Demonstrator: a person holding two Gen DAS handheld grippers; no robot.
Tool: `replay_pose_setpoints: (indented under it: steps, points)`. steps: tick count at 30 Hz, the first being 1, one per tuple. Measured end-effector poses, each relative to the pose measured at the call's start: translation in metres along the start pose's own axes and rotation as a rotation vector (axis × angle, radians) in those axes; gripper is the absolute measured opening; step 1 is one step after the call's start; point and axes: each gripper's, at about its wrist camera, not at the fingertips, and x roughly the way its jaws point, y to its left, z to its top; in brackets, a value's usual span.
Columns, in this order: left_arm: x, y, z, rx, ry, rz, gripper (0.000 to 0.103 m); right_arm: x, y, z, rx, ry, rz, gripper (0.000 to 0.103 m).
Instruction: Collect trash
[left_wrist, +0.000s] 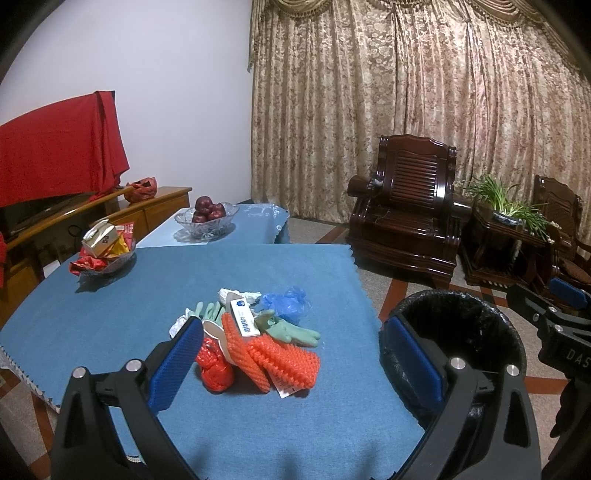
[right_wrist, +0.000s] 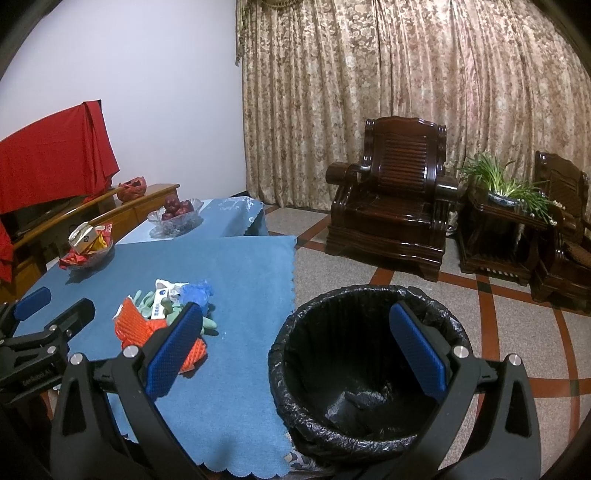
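A pile of trash lies on the blue tablecloth: orange foam netting, a red wrapper, a white box, green gloves, a blue plastic bag and white tissue. The pile also shows in the right wrist view. My left gripper is open and empty, just above the near side of the pile. My right gripper is open and empty, over the rim of the black-lined trash bin, which stands on the floor at the table's right edge.
A glass dish of snack packets and a glass bowl of red apples stand further back on the table. A wooden sideboard with red cloth is at left. Dark wooden armchairs and a potted plant stand by the curtain.
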Motion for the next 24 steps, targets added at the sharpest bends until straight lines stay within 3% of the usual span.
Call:
replay_pose_setpoints:
  steps: [24]
  points:
    - [0.0000, -0.0001, 0.0001, 0.001, 0.002, 0.000, 0.097, 0.0062, 0.0033, -0.0044, 0.000, 0.004, 0.000, 0.098]
